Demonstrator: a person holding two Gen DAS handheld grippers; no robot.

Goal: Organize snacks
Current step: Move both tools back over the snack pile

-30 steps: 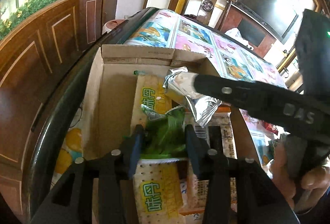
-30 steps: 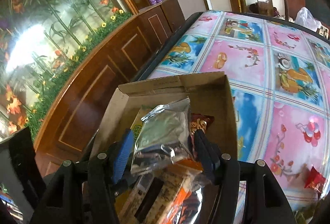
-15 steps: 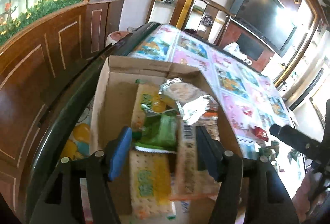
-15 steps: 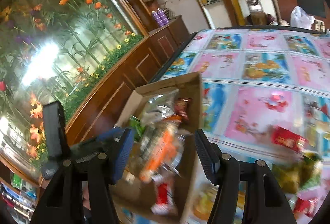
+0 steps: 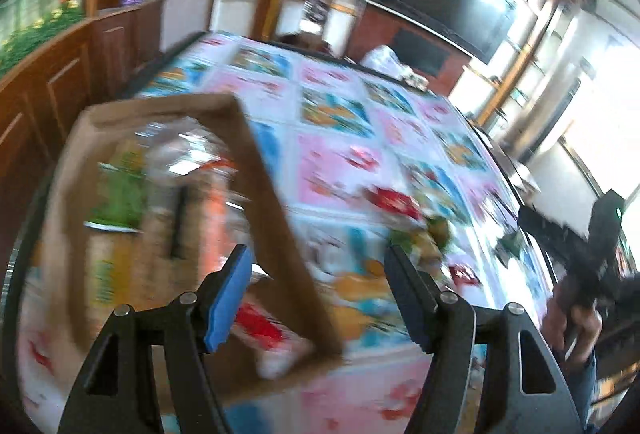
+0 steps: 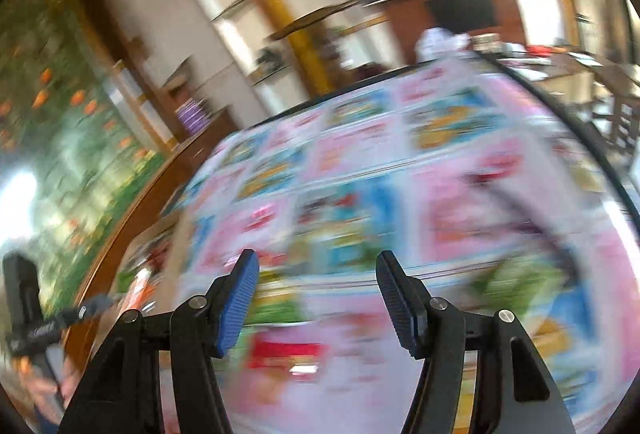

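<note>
**Both hands empty and swinging away from the box toward the loose snacks**

The worktop (image 5: 340, 162), covered in a glossy cloth of pink and blue cartoon squares, fills the view ahead of both tools. The open brown cardboard box (image 5: 256, 170) sits ahead and to the left of the left hand-held gripper (image 5: 318, 294), with its right wall running in between the fingers; blurred packets inside include a green pouch (image 5: 120, 194) and an orange one beside it. A second ago each tool had a packet pinched over this box; now both stand wide open with nothing between the fingers, so those two packets appear delivered. The right hand-held gripper (image 6: 318, 298) has swung off the box, which now lies at its far left. Ahead and right of the left tool lie loose snacks, a red wrapper (image 5: 394, 200) and a green-yellow packet (image 5: 434, 230). Just under the right tool's fingers is another blurred red packet (image 6: 286, 352), a likely next pick, though heavy motion blur hides detail.
</note>
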